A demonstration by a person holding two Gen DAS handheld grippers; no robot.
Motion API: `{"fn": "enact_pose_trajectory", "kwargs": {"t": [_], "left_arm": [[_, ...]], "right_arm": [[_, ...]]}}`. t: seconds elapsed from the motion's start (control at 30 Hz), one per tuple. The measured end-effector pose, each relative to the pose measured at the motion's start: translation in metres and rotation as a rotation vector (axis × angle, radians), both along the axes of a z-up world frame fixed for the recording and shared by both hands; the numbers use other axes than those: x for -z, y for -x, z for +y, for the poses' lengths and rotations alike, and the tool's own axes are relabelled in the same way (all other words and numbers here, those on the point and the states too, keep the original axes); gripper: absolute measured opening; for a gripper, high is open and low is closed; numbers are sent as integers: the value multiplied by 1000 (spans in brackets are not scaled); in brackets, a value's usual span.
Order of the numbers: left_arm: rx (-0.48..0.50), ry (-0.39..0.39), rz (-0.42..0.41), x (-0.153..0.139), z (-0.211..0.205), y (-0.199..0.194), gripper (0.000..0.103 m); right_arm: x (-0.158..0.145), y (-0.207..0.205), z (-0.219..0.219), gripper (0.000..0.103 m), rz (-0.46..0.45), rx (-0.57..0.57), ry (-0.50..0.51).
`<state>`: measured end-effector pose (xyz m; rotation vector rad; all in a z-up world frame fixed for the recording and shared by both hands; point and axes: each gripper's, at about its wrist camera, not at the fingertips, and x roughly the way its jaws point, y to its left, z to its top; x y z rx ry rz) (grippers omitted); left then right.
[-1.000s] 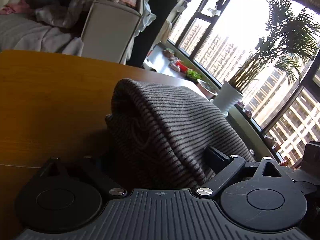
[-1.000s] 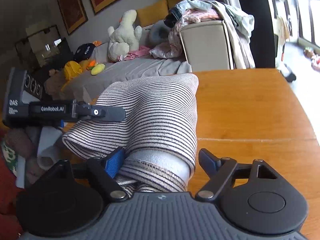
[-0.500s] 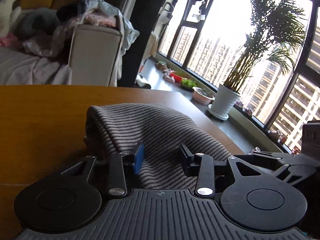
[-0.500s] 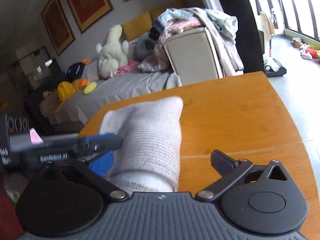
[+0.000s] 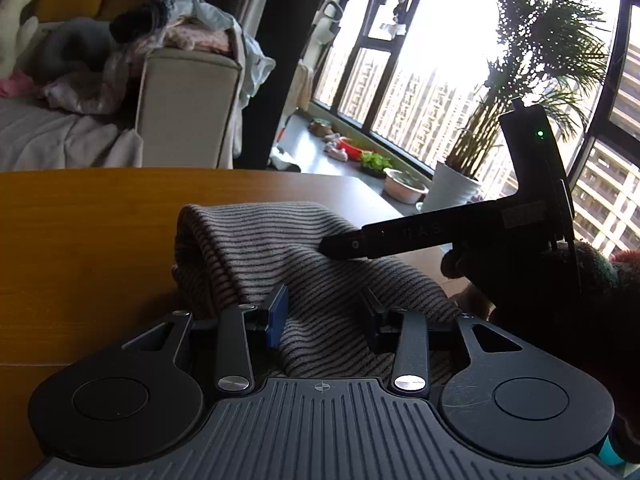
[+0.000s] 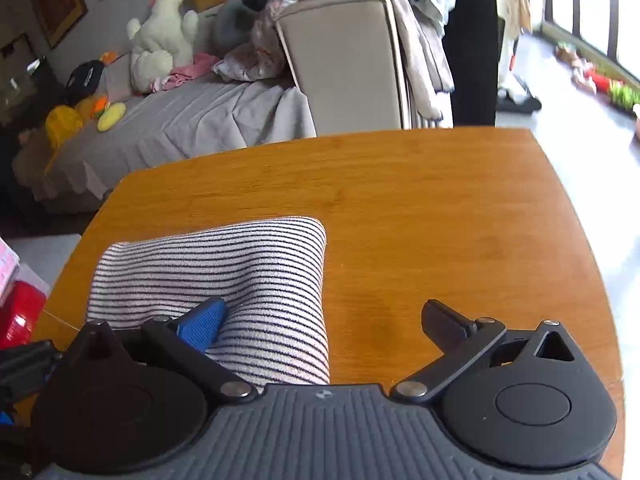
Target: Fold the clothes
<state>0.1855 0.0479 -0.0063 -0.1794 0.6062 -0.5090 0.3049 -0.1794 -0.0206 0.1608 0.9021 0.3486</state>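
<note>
- Since a second ago the left gripper (image 5: 325, 312) has narrowed its jaws onto a ridge of the one folded garment, a soft ribbed knit with thin dark stripes on pale ground (image 5: 280, 248), and now pinches it.
- The right gripper (image 6: 324, 320) has been opening; its jaws stand wide, holding nothing, the garment (image 6: 224, 272) lying by its blue left pad, bare wood by the other.
- Two grippers, one garment, one rounded orange-brown wooden table (image 6: 420, 208) beneath both.
- Beyond the jaws: one beige sofa arm (image 6: 344, 60) heaped with clothes, one cream plush toy (image 6: 164, 28).
- In the left view the right gripper's black finger crosses above the fabric, blocking the view of one white potted palm (image 5: 452, 188).
</note>
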Motion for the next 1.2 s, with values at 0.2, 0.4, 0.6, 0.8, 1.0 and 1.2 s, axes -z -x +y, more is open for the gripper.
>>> {"fn": "enact_pose_trajectory", "kwargs": {"t": [0.2,0.4,0.6,0.8,1.0,1.2], "left_arm": [[10,1,-11,2,-2,2,43],[10,9,-11,4,0,3,43],[11,15,-16,5,2,6,43],[12,28,-16,6,6,7,43],[16,36,-17,8,8,9,43],[15,31,-16,7,7,8,43]], "right_arm": [[4,4,-9,103,10,-19,-49],[-13,17,15,103,-114,-44,129],[-44,21,49,103,-251,-146,215],[-25,3,86,103,-217,-165,406],[-14,16,102,103,-300,-179,546],[-13,19,102,103,-317,-172,554]]}}
